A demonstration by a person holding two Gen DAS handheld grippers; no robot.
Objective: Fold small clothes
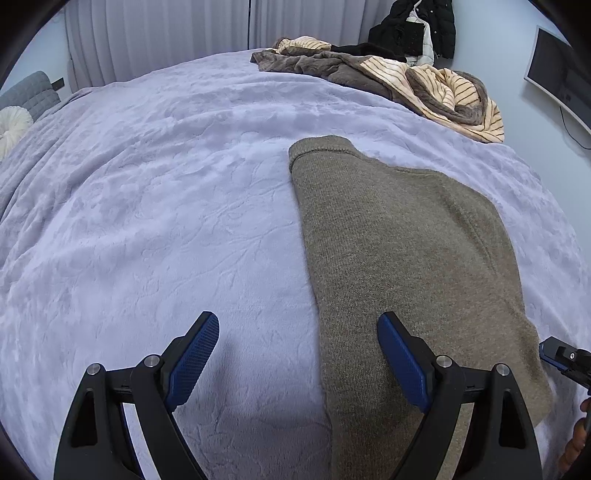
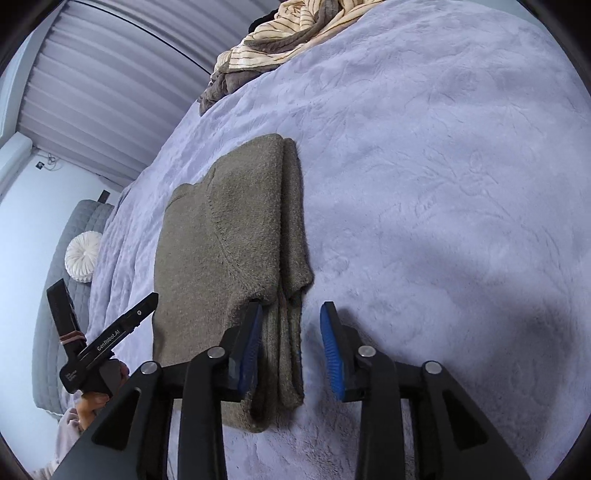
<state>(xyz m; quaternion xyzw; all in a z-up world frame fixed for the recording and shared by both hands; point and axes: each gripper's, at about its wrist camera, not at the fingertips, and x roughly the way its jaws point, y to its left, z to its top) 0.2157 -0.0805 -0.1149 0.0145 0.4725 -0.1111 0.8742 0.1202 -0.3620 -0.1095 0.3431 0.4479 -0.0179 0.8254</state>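
Observation:
A brown-grey knit sweater (image 1: 399, 258) lies flat on the lavender bedspread (image 1: 166, 206), folded into a long narrow strip. My left gripper (image 1: 299, 354) is open, straddling the sweater's left edge near its near end. In the right wrist view the sweater (image 2: 229, 240) shows folded sleeves stacked along its right edge. My right gripper (image 2: 291, 343) is open and empty over the sweater's near right edge, its jaws on either side of the folded sleeves. The left gripper (image 2: 110, 336) shows at the lower left there.
A striped cream and brown blanket pile (image 1: 424, 85) lies at the bed's far side. Dark jackets (image 1: 417, 29) hang by the wall and a monitor (image 1: 561, 74) is mounted at right. A grey cushion and a white round pillow (image 2: 83, 256) sit by the headboard.

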